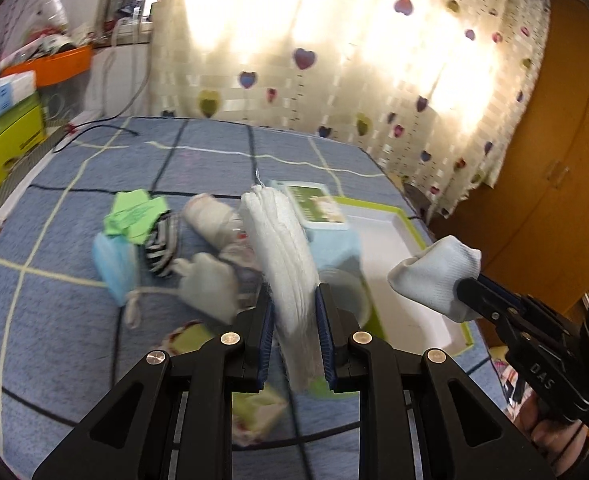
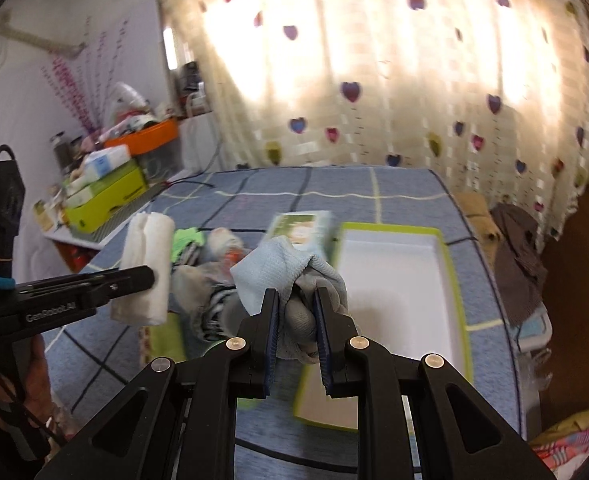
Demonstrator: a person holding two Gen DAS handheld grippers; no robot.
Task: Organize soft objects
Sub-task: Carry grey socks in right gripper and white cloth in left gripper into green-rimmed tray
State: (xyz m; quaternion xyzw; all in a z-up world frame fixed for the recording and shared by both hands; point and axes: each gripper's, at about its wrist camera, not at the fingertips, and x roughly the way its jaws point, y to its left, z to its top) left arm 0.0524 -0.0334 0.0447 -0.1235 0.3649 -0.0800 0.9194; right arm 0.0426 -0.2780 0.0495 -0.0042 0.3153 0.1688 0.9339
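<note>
We held the left gripper (image 1: 294, 334) above the blue checked bedspread (image 1: 74, 184), its two blue-padded fingers closed on a folded white cloth (image 1: 282, 248) that stood upright between them and rose well past the fingertips. In the right wrist view the same cloth (image 2: 146, 268) showed as a white roll pinched at the tip of that gripper (image 2: 150, 276), lifted clear of the bed. Our right gripper (image 2: 296, 334) was clamped as well — a pale blue and grey sock (image 2: 290, 276) bunched between its pads, filling the narrow gap, with the blue part folded over the left finger. From the left wrist view that sock (image 1: 434, 276) hung off the right gripper (image 1: 464, 290) above the open white box with the green rim (image 1: 406, 216), which lay on the bedspread to the right of the pile. The remaining soft things sat on the bed beyond the left fingers: a green cloth (image 1: 134, 216), a black-and-white striped piece (image 1: 162, 248) just beside it, a light blue face mask (image 1: 114, 268) nearer the left edge, a grey mitten-shaped item (image 1: 210, 284), and a rolled beige bundle (image 1: 210, 216). A pale blue wipes pack (image 1: 326, 224) stood between the white cloth and the box — whether it touched the box we could not tell. Heart-patterned curtains (image 1: 334, 60) hung behind the bed.
</note>
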